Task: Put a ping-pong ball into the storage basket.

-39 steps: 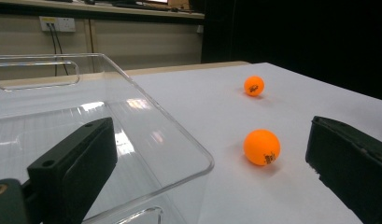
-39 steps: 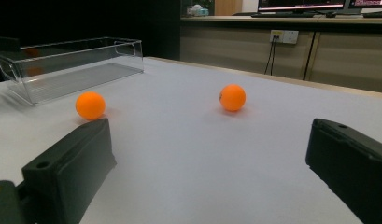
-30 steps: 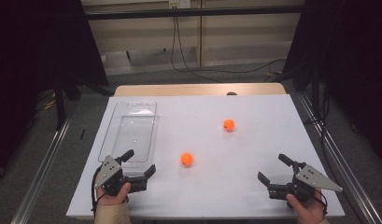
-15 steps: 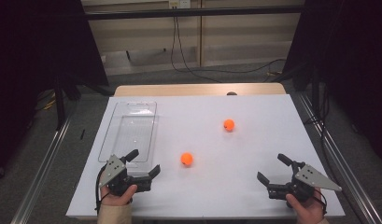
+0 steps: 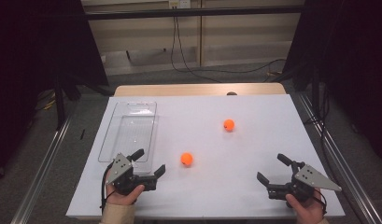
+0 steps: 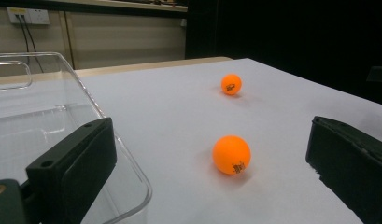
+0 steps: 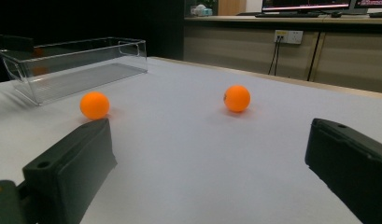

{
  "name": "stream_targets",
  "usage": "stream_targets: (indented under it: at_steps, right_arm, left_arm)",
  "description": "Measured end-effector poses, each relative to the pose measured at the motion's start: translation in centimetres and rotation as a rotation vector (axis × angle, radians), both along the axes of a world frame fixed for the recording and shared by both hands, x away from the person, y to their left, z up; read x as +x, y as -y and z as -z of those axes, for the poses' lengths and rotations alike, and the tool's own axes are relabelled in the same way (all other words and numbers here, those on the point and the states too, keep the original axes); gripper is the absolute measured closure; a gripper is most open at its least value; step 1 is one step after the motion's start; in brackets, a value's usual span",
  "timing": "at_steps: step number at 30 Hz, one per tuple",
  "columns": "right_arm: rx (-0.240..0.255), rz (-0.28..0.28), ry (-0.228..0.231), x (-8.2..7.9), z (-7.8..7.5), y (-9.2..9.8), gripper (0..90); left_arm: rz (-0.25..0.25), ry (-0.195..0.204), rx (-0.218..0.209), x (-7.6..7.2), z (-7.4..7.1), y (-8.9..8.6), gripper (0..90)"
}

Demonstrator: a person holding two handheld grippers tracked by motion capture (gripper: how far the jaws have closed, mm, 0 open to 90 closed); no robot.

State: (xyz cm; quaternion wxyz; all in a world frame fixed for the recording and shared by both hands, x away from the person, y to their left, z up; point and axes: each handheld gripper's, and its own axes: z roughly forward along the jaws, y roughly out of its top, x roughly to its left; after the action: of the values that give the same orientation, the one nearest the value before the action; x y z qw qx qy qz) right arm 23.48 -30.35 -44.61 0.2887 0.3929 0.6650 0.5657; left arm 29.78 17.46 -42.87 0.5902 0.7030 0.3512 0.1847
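Note:
Two orange balls lie on the white table [image 5: 254,154]. The near ball [image 5: 187,159] [image 6: 231,155] [image 7: 95,105] sits just right of my left gripper [image 5: 149,163], which is open and empty, its jaws pointing right toward that ball. The far ball [image 5: 229,124] [image 6: 231,84] [image 7: 237,98] rests further back, toward the middle right. A clear plastic tray [image 5: 130,130] [image 6: 34,121] [image 7: 72,65] stands empty at the left, beside the left gripper. My right gripper [image 5: 272,169] is open and empty near the front right edge, well apart from both balls.
The table's front edge runs just below both hands. A wooden strip [image 5: 198,89] borders the far edge. Metal rails [image 5: 39,177] flank both sides, and cables [image 5: 179,51] hang at the back wall.
My left gripper has shifted slightly right, toward the near ball. The right gripper and both balls have stayed put.

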Motion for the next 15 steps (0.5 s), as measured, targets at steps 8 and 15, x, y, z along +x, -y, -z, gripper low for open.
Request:
stream_targets:
  at_steps: [8, 15]
  right_arm:
    - [0.001, -0.002, 0.0, 0.0, 0.0, -0.1, 0.8]
    - [0.001, -0.003, 0.001, 0.0, 0.0, -0.1, 0.8]
  left_arm:
    - [0.02, -0.01, 0.003, 0.2, 0.0, 0.8, 1.8]
    - [0.032, -0.018, 0.013, 0.3, 0.1, 1.5, 1.8]
